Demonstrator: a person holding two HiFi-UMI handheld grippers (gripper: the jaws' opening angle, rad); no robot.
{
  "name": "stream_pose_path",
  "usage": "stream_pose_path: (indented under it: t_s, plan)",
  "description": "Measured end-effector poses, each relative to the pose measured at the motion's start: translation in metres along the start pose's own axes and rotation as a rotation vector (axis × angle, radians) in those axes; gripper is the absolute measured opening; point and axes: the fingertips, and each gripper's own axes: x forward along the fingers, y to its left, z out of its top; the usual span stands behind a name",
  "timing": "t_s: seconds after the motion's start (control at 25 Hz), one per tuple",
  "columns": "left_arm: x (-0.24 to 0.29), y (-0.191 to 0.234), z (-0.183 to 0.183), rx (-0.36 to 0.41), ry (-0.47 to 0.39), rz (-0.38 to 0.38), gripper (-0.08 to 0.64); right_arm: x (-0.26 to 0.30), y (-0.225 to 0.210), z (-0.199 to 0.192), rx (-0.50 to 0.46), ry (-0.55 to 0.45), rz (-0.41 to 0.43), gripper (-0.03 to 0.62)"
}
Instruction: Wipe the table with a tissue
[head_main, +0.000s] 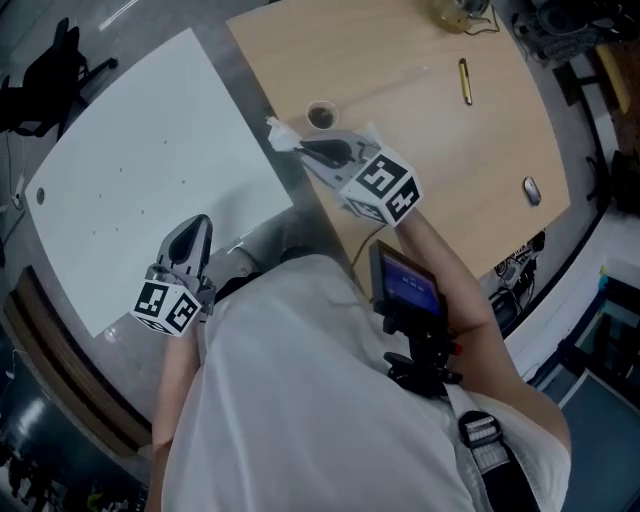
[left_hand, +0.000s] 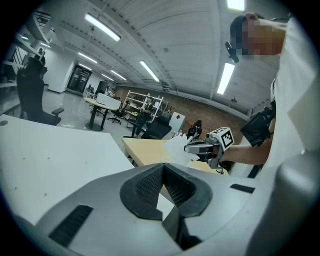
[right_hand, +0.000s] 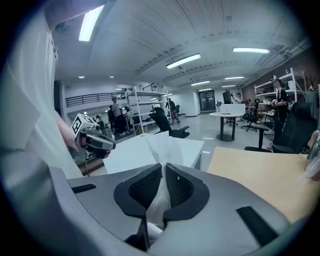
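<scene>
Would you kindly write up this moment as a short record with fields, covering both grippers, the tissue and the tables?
right gripper: shut on the tissue, over the wooden table at its edge nearest the white table
left gripper: shut, nothing between its jaws, over the white table's near edge
tissue: white, crumpled, sticking out past the jaw tips; appears lifted off both tabletops
also on wooden table: small round cup, pen, mouse

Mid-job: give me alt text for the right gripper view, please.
The right gripper is shut on a white tissue that sticks up between its jaws. Beyond lie a white table and a wooden table; the left gripper shows near the picture's left side.
</scene>
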Motion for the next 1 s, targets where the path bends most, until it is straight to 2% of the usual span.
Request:
stream_pose_path:
  t_s: [0.12,0.28,0.48,0.64,1.0]
  plan:
    - [-0.011,0.003,-0.009,-0.023,-0.027,0.053,0.006,0.009,0.005,0.002,-0.026,0.007,0.046,0.035]
    - [-0.038,0.019,-0.017,-0.038,-0.035,0.076,0.006,0.029,0.025,0.005,-0.028,0.034,0.059,0.035]
    - [-0.087,0.051,-0.021,-0.055,-0.065,0.105,0.006,0.072,0.068,0.012,-0.047,0.064,0.080,0.035]
    - [-0.126,0.076,-0.025,-0.060,-0.073,0.125,0.006,0.099,0.101,0.013,-0.023,0.063,0.092,0.035]
    - [-0.192,0.117,-0.039,-0.106,-0.109,0.142,0.005,0.139,0.141,-0.006,-0.003,0.150,0.031,0.034]
